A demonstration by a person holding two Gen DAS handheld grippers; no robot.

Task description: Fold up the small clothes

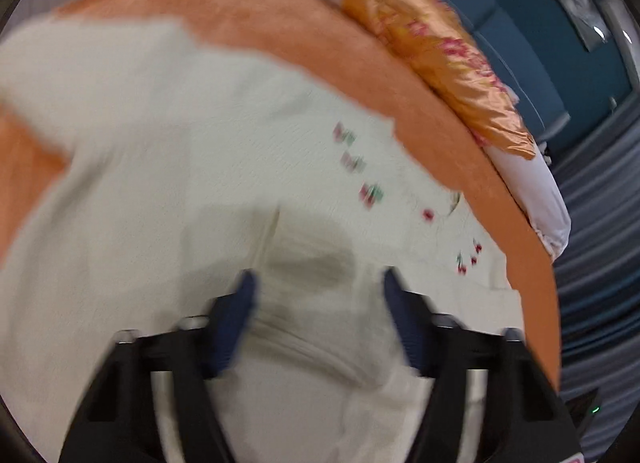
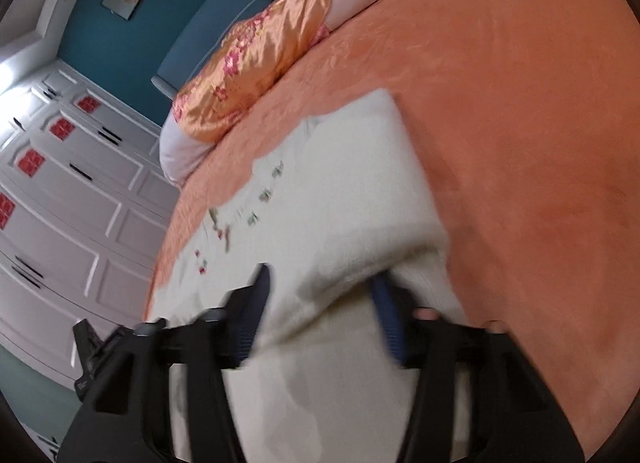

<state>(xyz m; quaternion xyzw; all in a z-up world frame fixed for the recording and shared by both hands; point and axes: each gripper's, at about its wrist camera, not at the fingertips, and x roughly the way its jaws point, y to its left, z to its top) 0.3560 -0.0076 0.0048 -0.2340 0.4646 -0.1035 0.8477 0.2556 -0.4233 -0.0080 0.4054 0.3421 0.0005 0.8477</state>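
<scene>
A cream garment with small red and green cherry prints lies spread on the orange bedcover. My left gripper points down onto it. Its blue pads pinch a bunched ridge of the cloth. The right wrist view shows the same garment on the bedcover, one long edge folded over. My right gripper holds a raised fold of it between the pads. The cloth drapes over and partly hides the right pad. Both views are blurred.
A shiny orange floral pillow and a white pillow lie against the teal headboard. White wardrobe doors stand beside the bed. A person's fingertips show behind the right gripper. Bare bedcover stretches to the right.
</scene>
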